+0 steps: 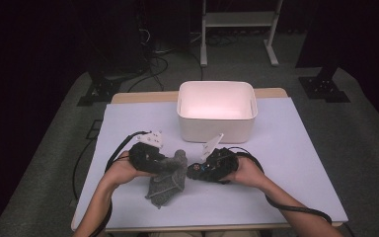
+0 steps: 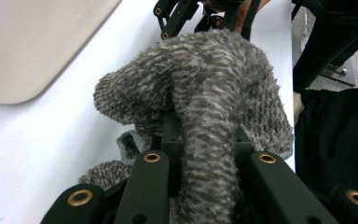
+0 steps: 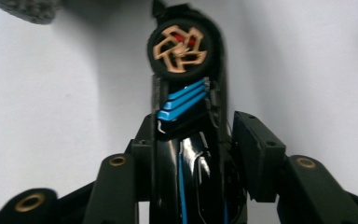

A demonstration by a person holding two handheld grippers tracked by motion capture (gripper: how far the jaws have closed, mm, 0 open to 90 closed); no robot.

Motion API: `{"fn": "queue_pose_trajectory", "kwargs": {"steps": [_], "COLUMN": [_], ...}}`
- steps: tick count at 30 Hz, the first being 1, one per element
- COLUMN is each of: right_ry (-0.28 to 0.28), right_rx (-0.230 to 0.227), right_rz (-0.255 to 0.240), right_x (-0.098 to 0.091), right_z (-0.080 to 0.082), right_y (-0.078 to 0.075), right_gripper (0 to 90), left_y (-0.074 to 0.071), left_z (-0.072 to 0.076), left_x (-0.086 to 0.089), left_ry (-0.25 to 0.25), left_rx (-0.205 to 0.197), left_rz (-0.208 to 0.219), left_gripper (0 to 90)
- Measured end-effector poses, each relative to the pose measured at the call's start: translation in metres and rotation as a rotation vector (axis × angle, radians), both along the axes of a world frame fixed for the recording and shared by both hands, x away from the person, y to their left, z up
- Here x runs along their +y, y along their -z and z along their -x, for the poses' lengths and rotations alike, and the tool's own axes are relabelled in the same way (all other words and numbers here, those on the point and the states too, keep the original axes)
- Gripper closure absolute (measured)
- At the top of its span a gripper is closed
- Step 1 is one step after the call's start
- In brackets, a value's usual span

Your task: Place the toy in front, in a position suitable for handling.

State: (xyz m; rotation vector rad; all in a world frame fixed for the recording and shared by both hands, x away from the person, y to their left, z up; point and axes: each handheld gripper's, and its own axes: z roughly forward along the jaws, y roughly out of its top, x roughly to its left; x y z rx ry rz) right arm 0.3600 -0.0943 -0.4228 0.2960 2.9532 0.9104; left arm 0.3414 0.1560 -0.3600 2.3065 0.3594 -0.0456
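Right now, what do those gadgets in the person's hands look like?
Both are black two-jaw tools. The left gripper carries a pale three-cornered plate, and so does the right gripper. Brass-coloured rivets dot the black jaw links. A black cable trails from each. The forearms are bare.

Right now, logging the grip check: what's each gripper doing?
Left gripper: shut on the grey fuzzy sock.
Right gripper: shut on the black toy car.

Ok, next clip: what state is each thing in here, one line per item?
Fuzzy grey knitted cloth: crumpled, one fold pinched in the left claw.
Glossy black toy car with blue stripes and an orange-spoked wheel: held between the jaws of the right claw.
White rectangular plastic bin: upright, empty.
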Motion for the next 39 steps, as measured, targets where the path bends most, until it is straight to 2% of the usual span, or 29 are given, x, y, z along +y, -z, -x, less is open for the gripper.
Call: {"fn": "queue_pose_trajectory", "kwargs": {"steps": [1, 5, 9, 11, 15, 20, 23, 26, 30, 34, 37, 39], "right_ry": [-0.009, 0.002, -0.013, -0.017, 0.007, 0.029, 0.043, 0.042, 0.044, 0.026, 0.002, -0.015], "right_rx": [0.035, 0.051, 0.104, 0.116, 0.142, 0.151, 0.158, 0.172, 0.164, 0.185, 0.176, 0.154], "right_rz": [-0.001, -0.013, -0.062, -0.078, -0.121, -0.156, -0.157, -0.171, -0.178, -0.202, -0.172, -0.148], "right_x": [0.002, -0.001, -0.007, -0.011, -0.024, -0.036, -0.04, -0.043, -0.044, -0.045, -0.041, -0.038], "right_z": [0.001, 0.004, 0.006, 0.007, 0.007, 0.009, 0.012, 0.014, 0.017, 0.02, 0.026, 0.031], "right_y": [0.002, 0.0, -0.003, -0.006, -0.009, -0.007, -0.003, -0.001, -0.001, -0.002, 0.002, 0.006], "right_gripper": [50.0, 47.3, 41.7, 39.7, 39.0, 37.3, 36.1, 34.0, 32.6, 31.0, 28.8, 31.0], "left_y": [0.001, 0.003, 0.003, 0.003, 0.004, 0.006, 0.005, 0.005, 0.005, 0.006, 0.007, 0.008], "left_z": [0.0, 0.0, 0.0, 0.0, 0.0, 0.001, 0.002, 0.002, 0.004, 0.005, 0.005, 0.006], "left_x": [-0.002, -0.01, -0.015, -0.017, -0.02, -0.024, -0.024, -0.025, -0.028, -0.029, -0.03, -0.03], "left_ry": [0.003, 0.019, 0.036, 0.034, 0.044, 0.056, 0.061, 0.064, 0.072, 0.079, 0.076, 0.08], "left_rx": [0.0, 0.004, 0.004, 0.007, 0.009, 0.014, 0.013, 0.014, 0.016, 0.013, 0.017, 0.017], "left_rz": [0.003, -0.014, -0.025, -0.022, -0.027, -0.032, -0.036, -0.039, -0.037, -0.043, -0.041, -0.041], "left_gripper": [75.7, 75.5, 75.5, 75.4, 75.3, 74.9, 74.8, 74.8, 74.8, 74.4, 74.5, 74.5]}}
